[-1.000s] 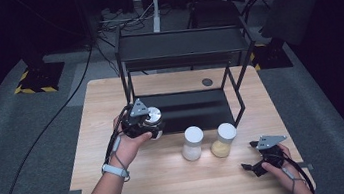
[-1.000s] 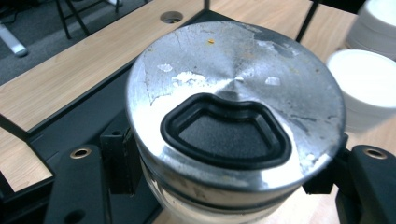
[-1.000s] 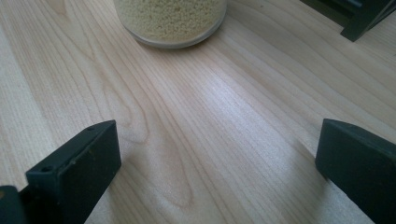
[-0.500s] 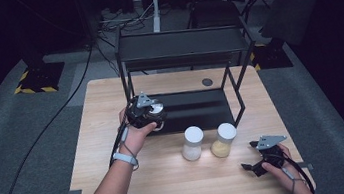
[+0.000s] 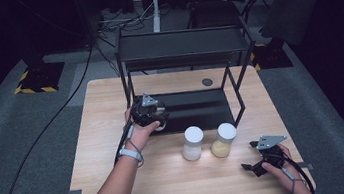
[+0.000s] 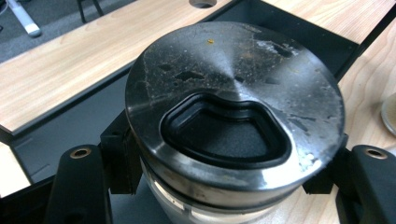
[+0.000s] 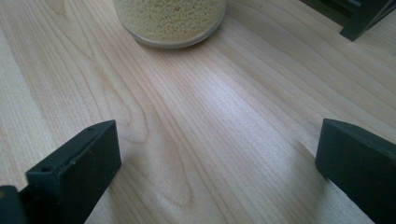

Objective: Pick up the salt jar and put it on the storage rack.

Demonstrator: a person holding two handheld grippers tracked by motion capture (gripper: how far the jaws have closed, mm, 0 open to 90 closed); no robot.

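Black jaws of the left gripper (image 6: 224, 172) clamp the sides of a jar (image 6: 233, 126), one pad pressing on each flank just below its dark metal lid (image 6: 261, 60). That lid is round, speckled with fine crumbs and pale smears, and carries a black rubber-rimmed opening of rounded three-cornered outline. Pale glass shows beneath the lid's edge, between the pads. In the high view the left gripper (image 5: 149, 113) is at the front left corner of the black shelf rack (image 5: 181, 50), with the jar (image 5: 160, 123) as a pale glimpse beneath it, over the near edge of the rack's dark lower tray (image 5: 196, 106); whether the jar rests on the tray cannot be told. The left hand (image 5: 139, 134) wraps the gripper from below, a band on the wrist. Two further jars stand on the wooden table (image 5: 101, 151) in front of the rack, just beside each other: a white-capped jar of pale contents (image 5: 192, 143) and a white-capped jar of yellow grains (image 5: 223, 140). Near the table's front right corner the right gripper (image 5: 259, 163), held in the right hand (image 5: 280, 166), lies low over the wood, well apart from the left. Its jaws stand wide with bare wood between them, and the base of the yellow-grain jar (image 7: 170, 21) stands beyond them.
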